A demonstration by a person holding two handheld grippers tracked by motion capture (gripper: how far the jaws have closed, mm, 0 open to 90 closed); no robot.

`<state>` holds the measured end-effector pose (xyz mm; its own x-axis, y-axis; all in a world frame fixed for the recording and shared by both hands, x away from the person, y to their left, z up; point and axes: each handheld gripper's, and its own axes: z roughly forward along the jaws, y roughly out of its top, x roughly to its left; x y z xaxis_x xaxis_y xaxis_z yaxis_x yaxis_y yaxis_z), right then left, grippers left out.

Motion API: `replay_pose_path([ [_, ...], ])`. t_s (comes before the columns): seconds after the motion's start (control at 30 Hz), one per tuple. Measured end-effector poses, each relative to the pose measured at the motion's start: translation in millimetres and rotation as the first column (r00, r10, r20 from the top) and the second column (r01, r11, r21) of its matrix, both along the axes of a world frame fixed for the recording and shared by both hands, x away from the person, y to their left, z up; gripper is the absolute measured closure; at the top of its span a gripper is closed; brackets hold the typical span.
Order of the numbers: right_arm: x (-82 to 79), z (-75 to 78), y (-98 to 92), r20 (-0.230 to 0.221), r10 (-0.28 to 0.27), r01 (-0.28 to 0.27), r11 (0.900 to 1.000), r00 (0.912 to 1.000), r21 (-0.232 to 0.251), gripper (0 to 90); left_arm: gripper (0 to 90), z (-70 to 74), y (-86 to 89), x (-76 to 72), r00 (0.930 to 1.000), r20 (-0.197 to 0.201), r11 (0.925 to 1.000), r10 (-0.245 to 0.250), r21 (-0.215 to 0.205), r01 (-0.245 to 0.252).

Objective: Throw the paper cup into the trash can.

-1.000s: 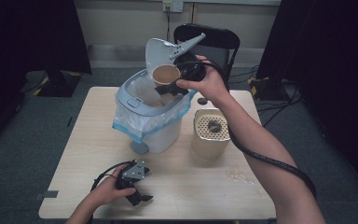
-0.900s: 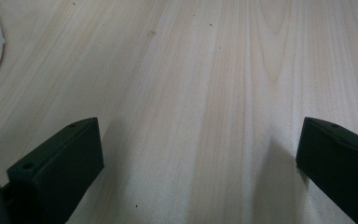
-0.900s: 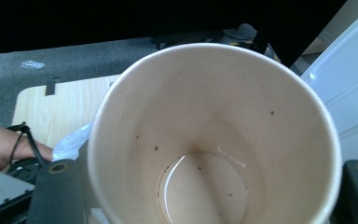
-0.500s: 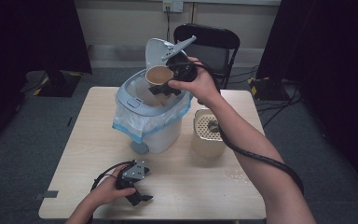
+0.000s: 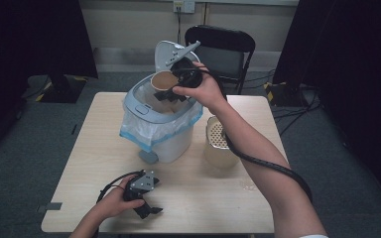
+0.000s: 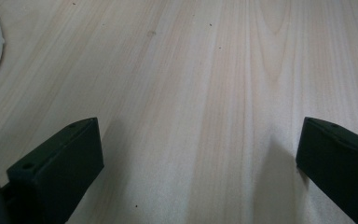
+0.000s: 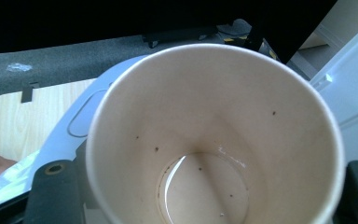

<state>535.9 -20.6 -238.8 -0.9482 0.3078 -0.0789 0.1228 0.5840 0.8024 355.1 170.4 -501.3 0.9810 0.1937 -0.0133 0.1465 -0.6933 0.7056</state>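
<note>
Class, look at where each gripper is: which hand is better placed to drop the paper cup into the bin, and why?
The right. The right gripper holds the paper cup over the open bin, jaws either side of it. The left gripper rests open on the table, far from the bin.

Your hand hides most of the right tool (image 5: 171,94) over the bin (image 5: 144,106); the cup (image 7: 214,140) runs off the right gripper view's bottom edge.

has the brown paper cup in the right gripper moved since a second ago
Yes. The brown paper cup, held by the right gripper, has shifted left and down, toward the open white trash bin.
</note>
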Motion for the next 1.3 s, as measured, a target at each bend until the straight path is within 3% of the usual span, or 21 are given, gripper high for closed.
replay_pose_path([
  [0.1,2.3,-3.2,1.4,-0.009,-0.006,0.006,1.000,0.9999,0.008,23.7,0.0,0.0,0.0,0.1,1.0000,-0.001,1.0000,-0.002,0.000,0.002],
  [0.23,3.1,-5.3,1.5,-0.031,-0.001,0.002,1.000,0.9995,0.023,14.5,0.0,0.0,0.0,0.1,1.0000,-0.001,1.0000,-0.002,0.000,0.002],
  [0.73,-17.6,7.1,-19.2,-0.046,0.011,-0.009,1.000,0.9989,0.028,15.7,0.0,-0.1,-0.1,0.1,1.0000,-0.001,1.0000,-0.002,0.000,0.002],
  [1.3,-41.1,8.1,-53.5,-0.078,0.037,-0.037,0.999,0.9963,0.011,15.3,0.0,0.0,-0.2,0.4,1.0000,0.008,1.0000,-0.003,-0.003,0.003],
])
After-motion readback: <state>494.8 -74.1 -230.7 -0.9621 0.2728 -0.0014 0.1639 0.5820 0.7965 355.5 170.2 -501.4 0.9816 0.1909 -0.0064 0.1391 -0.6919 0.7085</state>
